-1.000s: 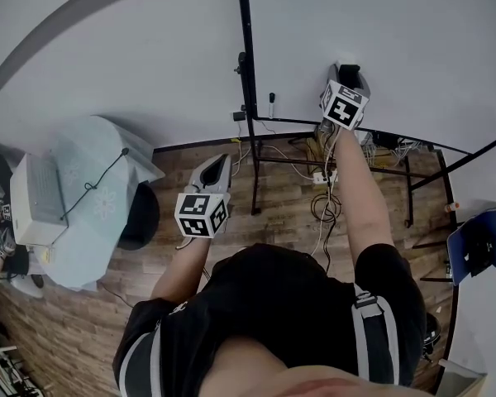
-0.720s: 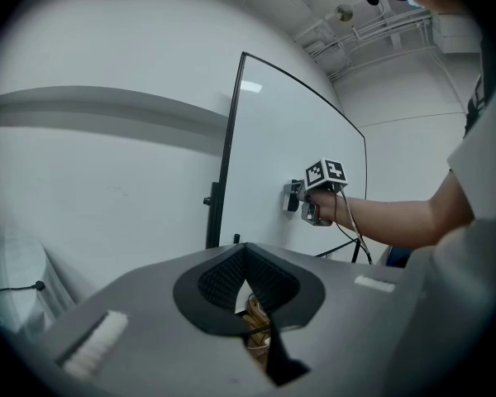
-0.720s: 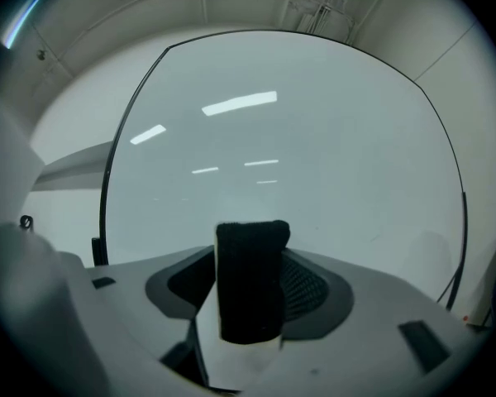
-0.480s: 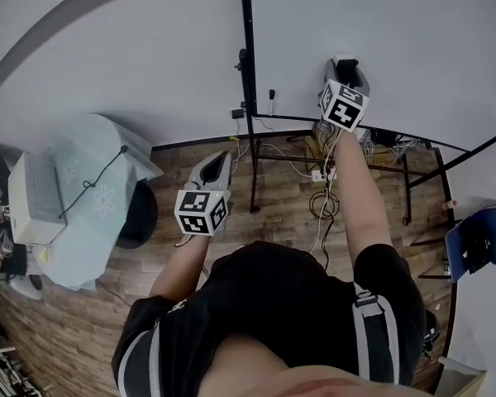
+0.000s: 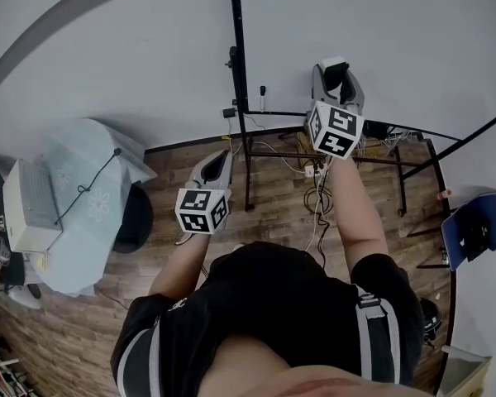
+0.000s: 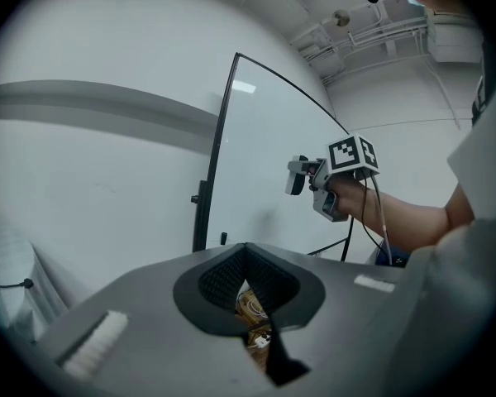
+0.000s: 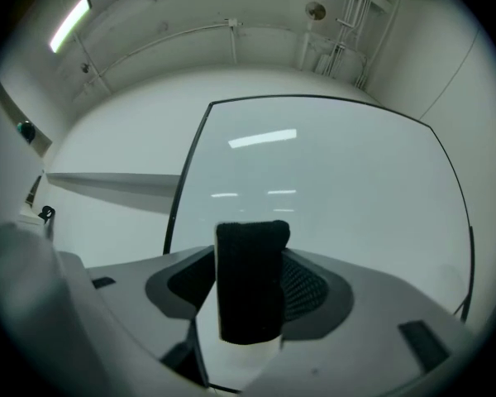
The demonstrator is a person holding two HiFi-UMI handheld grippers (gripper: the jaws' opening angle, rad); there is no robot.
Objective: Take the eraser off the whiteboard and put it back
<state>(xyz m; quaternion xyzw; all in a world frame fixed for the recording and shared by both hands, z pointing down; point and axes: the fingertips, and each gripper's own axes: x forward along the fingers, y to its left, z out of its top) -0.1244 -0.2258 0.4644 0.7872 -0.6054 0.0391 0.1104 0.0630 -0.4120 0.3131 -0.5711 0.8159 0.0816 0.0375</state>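
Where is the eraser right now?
In the middle of the right gripper view, the eraser sits clamped in the right gripper, held up before the whiteboard.

Two grippers: left gripper (image 5: 217,164), right gripper (image 5: 337,73). One eraser (image 7: 248,284), one whiteboard (image 7: 347,197). One blue chair (image 5: 471,230) at right edge, one covered table (image 5: 95,151) at left, maybe one marker (image 5: 262,98) upper centre, too small to confirm.

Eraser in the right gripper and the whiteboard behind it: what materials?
Eraser: black felt-like pad, matte and fuzzy, on a pale, probably plastic body. Whiteboard: smooth gloss surface, mirrors the ceiling lights; coated steel or glass, cannot tell. Its frame: thin, dark, likely metal.
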